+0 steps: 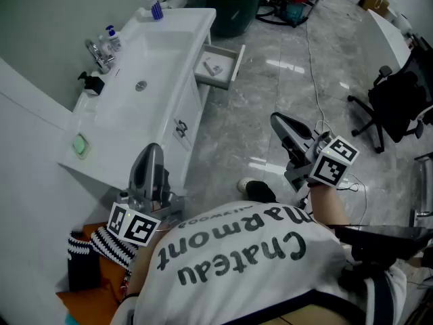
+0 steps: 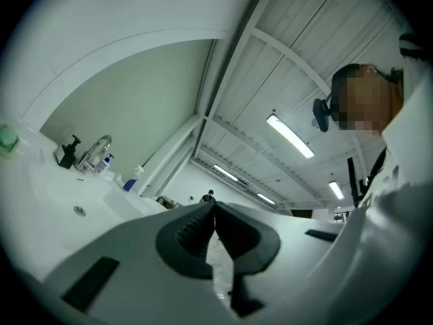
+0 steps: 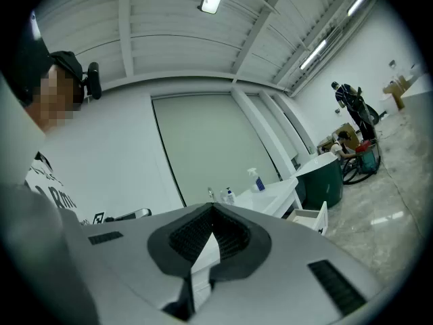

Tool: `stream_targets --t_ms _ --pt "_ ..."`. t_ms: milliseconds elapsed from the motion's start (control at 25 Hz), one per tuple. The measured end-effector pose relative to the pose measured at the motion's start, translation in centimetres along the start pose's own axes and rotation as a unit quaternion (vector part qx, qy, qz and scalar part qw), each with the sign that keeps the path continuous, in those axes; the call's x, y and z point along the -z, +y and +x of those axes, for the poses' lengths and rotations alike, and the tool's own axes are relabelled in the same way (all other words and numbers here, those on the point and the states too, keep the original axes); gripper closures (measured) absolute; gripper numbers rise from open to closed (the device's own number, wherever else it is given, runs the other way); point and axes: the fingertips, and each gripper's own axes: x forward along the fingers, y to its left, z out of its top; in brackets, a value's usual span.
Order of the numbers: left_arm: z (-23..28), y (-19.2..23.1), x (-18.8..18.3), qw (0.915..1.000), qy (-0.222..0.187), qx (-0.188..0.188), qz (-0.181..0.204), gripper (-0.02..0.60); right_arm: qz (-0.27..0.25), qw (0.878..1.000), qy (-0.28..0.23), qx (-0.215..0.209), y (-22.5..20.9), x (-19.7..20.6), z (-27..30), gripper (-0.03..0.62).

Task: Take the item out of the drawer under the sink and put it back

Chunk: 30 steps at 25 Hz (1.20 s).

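The person is standing well back, left gripper (image 1: 153, 149) and right gripper (image 1: 279, 120) both pressed together empty, while the item (image 1: 212, 67) is lying in the open far drawer (image 1: 236, 65), probably awaiting a reach with spread jaws.

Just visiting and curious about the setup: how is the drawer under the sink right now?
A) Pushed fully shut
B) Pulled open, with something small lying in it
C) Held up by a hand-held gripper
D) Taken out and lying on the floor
B: in the head view the drawer stands pulled out from the sink cabinet, and a small item lies on its bottom.
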Motion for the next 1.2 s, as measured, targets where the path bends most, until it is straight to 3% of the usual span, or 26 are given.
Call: stream_targets --t_ms 560,720,1200 --pt "0.5 1.0 1.2 0.9998 0.016 -0.003 -0.01 0.572 0.018 1.0 -0.018 0.012 -1.5 -0.4 0.2 0.582" --pt "2.0 2.0 2.0 0.9995 0.028 -0.005 -0.013 0.572 0.031 0.999 -0.014 0.014 -3.9 -0.4 1.7 0.582" --pt "12.4 6.2 2.6 0.9975 0.026 -0.066 -0.005 0.572 0.026 0.998 0.046 -0.033 -13.5 -3.9 10.2 0.582"
